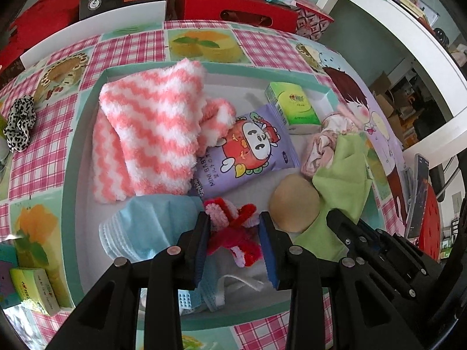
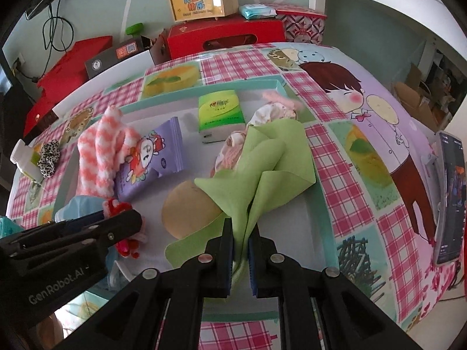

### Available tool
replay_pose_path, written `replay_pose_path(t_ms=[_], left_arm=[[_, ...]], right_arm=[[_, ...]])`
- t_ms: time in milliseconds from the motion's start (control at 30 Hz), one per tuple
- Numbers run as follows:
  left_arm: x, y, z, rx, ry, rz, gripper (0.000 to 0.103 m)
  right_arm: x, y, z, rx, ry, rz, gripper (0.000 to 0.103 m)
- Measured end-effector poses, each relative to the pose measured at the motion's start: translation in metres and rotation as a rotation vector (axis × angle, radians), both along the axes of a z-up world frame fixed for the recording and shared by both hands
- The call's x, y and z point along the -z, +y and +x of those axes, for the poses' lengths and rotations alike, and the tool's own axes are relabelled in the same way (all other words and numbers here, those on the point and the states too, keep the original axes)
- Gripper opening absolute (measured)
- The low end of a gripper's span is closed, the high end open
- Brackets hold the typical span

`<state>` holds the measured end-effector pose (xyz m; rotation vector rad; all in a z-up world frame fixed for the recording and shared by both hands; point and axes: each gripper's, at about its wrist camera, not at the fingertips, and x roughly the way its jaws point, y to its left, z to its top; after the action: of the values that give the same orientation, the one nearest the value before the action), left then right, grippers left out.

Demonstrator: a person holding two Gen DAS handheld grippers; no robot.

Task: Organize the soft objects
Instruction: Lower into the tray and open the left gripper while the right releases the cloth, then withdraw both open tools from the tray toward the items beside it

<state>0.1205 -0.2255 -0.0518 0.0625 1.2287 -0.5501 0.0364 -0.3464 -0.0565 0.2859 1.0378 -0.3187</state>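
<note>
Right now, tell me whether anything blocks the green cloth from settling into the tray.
The green cloth is pinched in the right gripper and hangs over the tray. A tan round sponge lies under its left fold and a pink bundle under its far end. Otherwise nothing visible blocks it.

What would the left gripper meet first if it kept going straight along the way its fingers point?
Probably the red and pink fuzzy twist already lying between the fingers of the left gripper, and under it the white floor of the tray. Depth is hard to judge, so whether the pads touch it yet is unclear.
</note>
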Motion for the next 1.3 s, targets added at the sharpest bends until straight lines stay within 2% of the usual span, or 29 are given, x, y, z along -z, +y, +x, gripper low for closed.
replay_pose_path(t_ms=[367, 567, 700, 833, 1000, 1033, 1067, 1133, 1300], left_arm=[[-0.001, 0.001, -0.002, -0.005, 0.006, -0.012, 0.043], [-0.008, 0.004, -0.003, -0.005, 0.002, -0.034, 0.046], [-0.018, 0.009, -0.007, -0.004, -0.012, -0.058, 0.046], [-0.030, 0.015, -0.010, -0.003, -0.032, -0.082, 0.046], [-0.045, 0.025, -0.012, -0.015, -0.069, -0.103, 0.047], [-0.048, 0.028, -0.012, -0.023, -0.079, -0.102, 0.050], [-0.050, 0.031, -0.011, -0.030, -0.087, -0.101, 0.062], [-0.054, 0.038, -0.009, -0.051, -0.107, -0.097, 0.072], [-0.055, 0.058, 0.002, -0.133, -0.128, -0.074, 0.077]], right_arm=[[0.000, -0.001, 0.002, 0.003, 0.006, -0.007, 0.012], [-0.007, 0.000, -0.001, 0.011, -0.007, -0.025, 0.030], [-0.015, 0.000, -0.003, 0.017, -0.032, -0.032, 0.034], [-0.021, 0.000, -0.005, 0.023, -0.051, -0.037, 0.043], [-0.025, 0.001, -0.006, 0.024, -0.066, -0.039, 0.045], [-0.025, 0.001, -0.006, 0.025, -0.066, -0.040, 0.050], [-0.025, 0.002, -0.007, 0.026, -0.066, -0.042, 0.057], [-0.026, 0.001, -0.007, 0.030, -0.072, -0.046, 0.067], [-0.027, 0.002, -0.006, 0.023, -0.093, -0.048, 0.092]])
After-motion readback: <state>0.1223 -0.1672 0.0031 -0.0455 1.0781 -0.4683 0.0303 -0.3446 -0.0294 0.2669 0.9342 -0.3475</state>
